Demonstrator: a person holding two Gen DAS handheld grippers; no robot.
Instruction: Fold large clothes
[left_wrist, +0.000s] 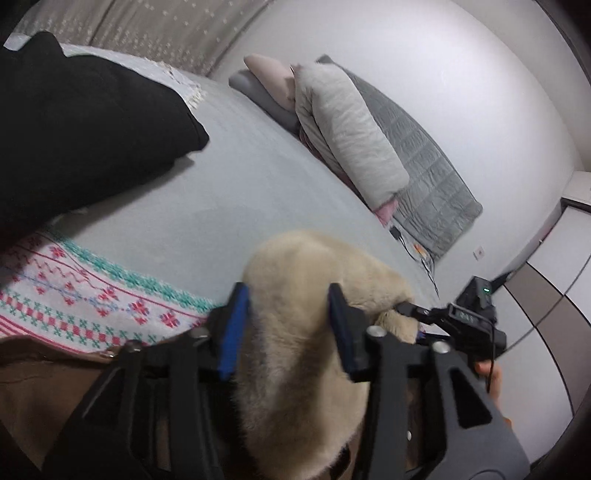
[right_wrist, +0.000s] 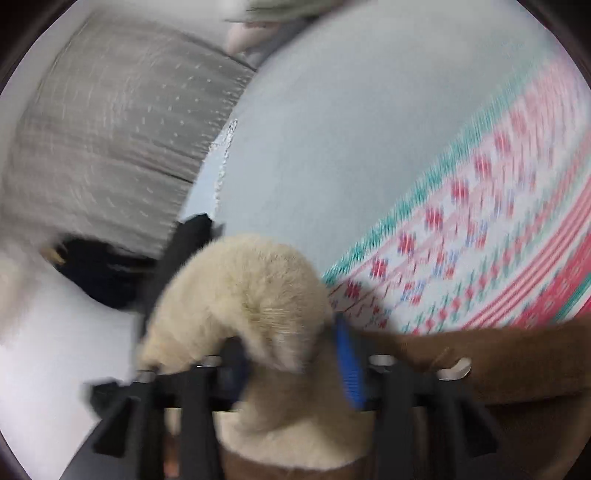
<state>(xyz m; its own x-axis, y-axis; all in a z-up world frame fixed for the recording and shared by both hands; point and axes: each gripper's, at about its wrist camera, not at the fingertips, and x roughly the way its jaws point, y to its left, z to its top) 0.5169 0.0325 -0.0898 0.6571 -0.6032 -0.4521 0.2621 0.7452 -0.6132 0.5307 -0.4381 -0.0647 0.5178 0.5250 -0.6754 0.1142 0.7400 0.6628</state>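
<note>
Cream fleece lining (left_wrist: 295, 332) of a brown coat (right_wrist: 517, 365) fills both grips: the left tool (left_wrist: 288, 325) and right tool (right_wrist: 291, 358) each pinch a bunch of it. Beyond them lie a patterned knit blanket (left_wrist: 92, 295) and the pale grey bed (left_wrist: 240, 177). Judged mid-fold; next, carry the gripped edge across and lay it flat.

grey bed (left_wrist: 258, 177), white wall (left_wrist: 461, 74), patterned curtain (left_wrist: 155, 26).

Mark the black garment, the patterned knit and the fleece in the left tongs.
black garment (left_wrist: 85, 125), left wrist view, middle of the folded body
patterned knit (left_wrist: 85, 299), left wrist view, snowflake band
fleece (left_wrist: 295, 280), left wrist view, bulge between the fingers
</note>
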